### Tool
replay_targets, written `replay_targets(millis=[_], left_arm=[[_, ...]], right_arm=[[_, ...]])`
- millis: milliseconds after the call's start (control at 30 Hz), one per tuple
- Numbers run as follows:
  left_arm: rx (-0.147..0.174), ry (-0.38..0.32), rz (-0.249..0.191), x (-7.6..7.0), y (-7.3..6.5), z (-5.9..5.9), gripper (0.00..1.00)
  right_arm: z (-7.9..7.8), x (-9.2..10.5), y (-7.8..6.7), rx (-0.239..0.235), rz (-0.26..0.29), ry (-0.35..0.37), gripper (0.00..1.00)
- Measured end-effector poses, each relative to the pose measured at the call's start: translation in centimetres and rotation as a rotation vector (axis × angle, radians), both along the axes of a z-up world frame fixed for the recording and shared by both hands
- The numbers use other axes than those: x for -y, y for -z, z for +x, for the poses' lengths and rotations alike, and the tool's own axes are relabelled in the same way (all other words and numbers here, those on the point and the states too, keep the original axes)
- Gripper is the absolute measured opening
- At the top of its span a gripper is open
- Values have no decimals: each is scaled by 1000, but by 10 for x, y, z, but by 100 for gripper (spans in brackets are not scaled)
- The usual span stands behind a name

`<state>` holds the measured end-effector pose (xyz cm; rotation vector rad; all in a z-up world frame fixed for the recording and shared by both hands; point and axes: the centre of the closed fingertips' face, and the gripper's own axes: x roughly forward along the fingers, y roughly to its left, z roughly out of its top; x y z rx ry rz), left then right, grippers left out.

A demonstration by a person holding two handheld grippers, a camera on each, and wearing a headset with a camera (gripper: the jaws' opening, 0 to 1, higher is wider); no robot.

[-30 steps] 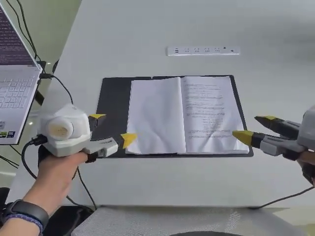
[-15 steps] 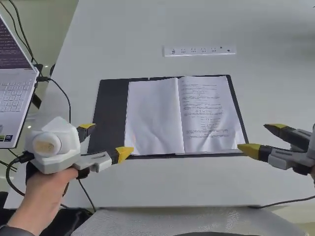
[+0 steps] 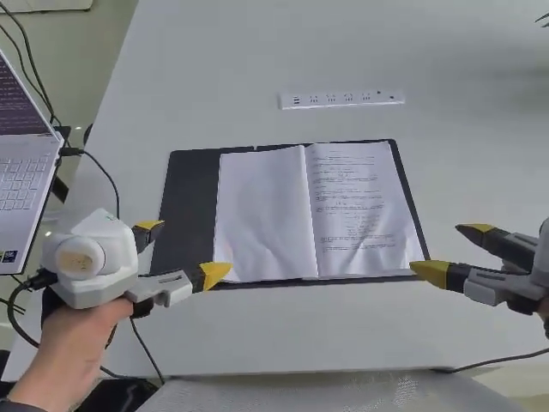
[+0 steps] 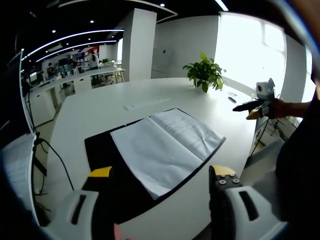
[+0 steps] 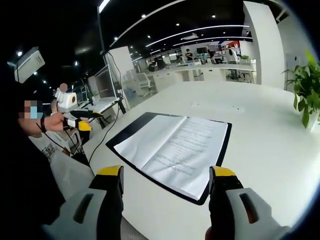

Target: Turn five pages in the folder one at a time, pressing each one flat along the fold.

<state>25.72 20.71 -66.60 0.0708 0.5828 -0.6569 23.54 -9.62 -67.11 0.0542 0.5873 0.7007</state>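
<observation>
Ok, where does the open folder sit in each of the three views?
Head view: folder at centre.
Left gripper view: folder at centre, just above the jaws.
Right gripper view: folder at centre, above the jaws.
Shared landmark: white power strip beyond its far edge.

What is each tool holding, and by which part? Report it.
Nothing is held. The left tool and right tool are open near the folder, nothing between their jaws.

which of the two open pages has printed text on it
The right-hand page, on the side of the right gripper, carries lines of print; the left-hand page lies blank.
</observation>
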Motion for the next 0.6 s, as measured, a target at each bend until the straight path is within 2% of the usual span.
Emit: replay_targets(millis=[267, 600], left_arm=[[1, 35, -1, 14, -1, 8, 76], [19, 105, -14, 46, -9, 24, 76]], right_arm=[[-2, 7, 0, -3, 2, 22, 68], [-5, 12, 2, -9, 3, 38, 69]])
